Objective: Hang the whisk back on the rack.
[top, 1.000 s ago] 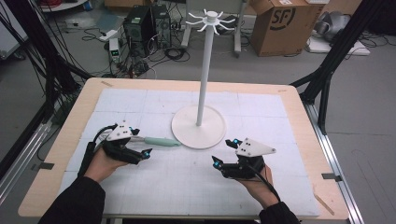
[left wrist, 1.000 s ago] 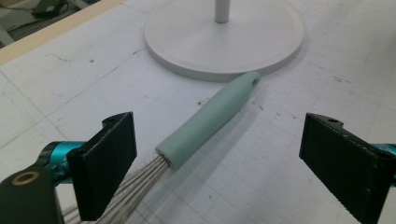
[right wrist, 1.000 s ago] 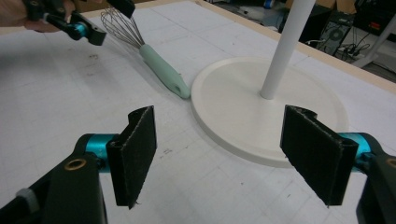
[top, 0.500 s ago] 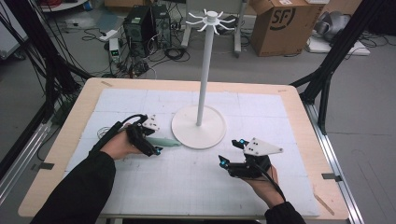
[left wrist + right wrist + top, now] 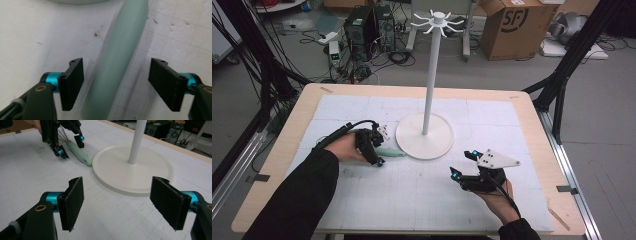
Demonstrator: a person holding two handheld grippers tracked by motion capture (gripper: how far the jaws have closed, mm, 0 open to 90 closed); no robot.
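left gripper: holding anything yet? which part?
Nothing held yet. Left gripper straddles the green handle of the whisk, jaws just closing, gaps both sides. Right gripper open, empty.

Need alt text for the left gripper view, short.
The left gripper straddles the pale green handle lying on the white gridded mat; its jaws have just been closing, but gaps remain on both sides. The white stand base edges in at the top.

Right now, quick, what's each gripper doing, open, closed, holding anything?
Left gripper: open, jaws just closing in astride the green whisk handle, pads not yet pressing.
Right gripper: open, holding nothing.
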